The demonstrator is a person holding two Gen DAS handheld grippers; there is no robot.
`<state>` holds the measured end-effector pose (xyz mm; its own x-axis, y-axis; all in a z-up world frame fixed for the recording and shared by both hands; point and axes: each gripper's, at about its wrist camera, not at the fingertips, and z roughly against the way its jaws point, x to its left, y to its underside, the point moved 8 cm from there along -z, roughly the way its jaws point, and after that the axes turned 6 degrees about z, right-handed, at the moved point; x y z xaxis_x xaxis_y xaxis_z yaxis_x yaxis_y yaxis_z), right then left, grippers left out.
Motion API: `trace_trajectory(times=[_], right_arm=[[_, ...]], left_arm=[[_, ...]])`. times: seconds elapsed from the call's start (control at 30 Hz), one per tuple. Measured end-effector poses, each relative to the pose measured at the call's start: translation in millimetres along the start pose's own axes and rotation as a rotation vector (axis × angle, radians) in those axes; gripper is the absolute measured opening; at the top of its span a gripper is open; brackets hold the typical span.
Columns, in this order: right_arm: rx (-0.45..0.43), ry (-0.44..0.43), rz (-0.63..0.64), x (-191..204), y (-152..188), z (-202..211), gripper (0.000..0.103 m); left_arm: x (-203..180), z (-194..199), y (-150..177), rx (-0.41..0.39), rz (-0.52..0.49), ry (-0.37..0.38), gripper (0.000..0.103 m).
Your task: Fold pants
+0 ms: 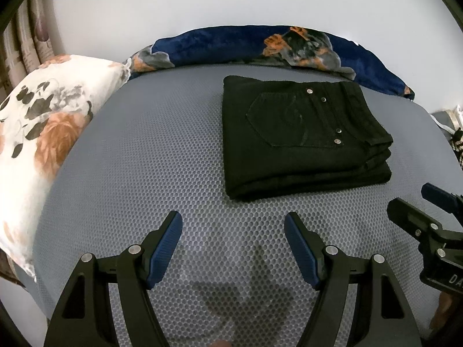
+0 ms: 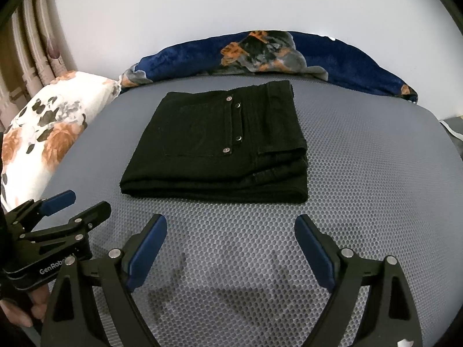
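The black pants (image 1: 301,138) lie folded in a compact rectangular stack on the grey honeycomb mat (image 1: 162,167), back pocket and rivets on top. In the right wrist view the pants (image 2: 220,144) lie straight ahead. My left gripper (image 1: 233,217) is open and empty, held above the mat just in front of the pants and a little to their left. My right gripper (image 2: 230,222) is open and empty, just in front of the pants. Each gripper also shows in the other's view, the right one (image 1: 416,202) and the left one (image 2: 81,199), both open.
A white floral pillow (image 1: 43,133) lies along the mat's left side. A dark blue floral blanket (image 1: 260,46) is bunched along the far edge against the white wall. A curtain (image 2: 26,57) hangs at far left. Cluttered items (image 1: 454,133) sit at the right edge.
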<state>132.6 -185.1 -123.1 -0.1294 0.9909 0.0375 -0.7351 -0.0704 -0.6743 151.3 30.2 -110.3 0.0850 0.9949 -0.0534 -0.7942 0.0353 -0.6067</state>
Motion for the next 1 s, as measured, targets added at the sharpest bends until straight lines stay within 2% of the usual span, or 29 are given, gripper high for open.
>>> trace_trajectory(times=[0.5,1.0], right_arm=[[0.028,-0.019,-0.003,4.3,4.8,-8.6,0.088],[0.048,-0.026,-0.014,5.0,9.3,-12.5,0.088]], left_arm=[[3.2,-5.1,2.8,0.007,0.002,-0.030,0.073],[2.5,-2.6,3.0,-0.021,-0.017,-0.066,0.073]])
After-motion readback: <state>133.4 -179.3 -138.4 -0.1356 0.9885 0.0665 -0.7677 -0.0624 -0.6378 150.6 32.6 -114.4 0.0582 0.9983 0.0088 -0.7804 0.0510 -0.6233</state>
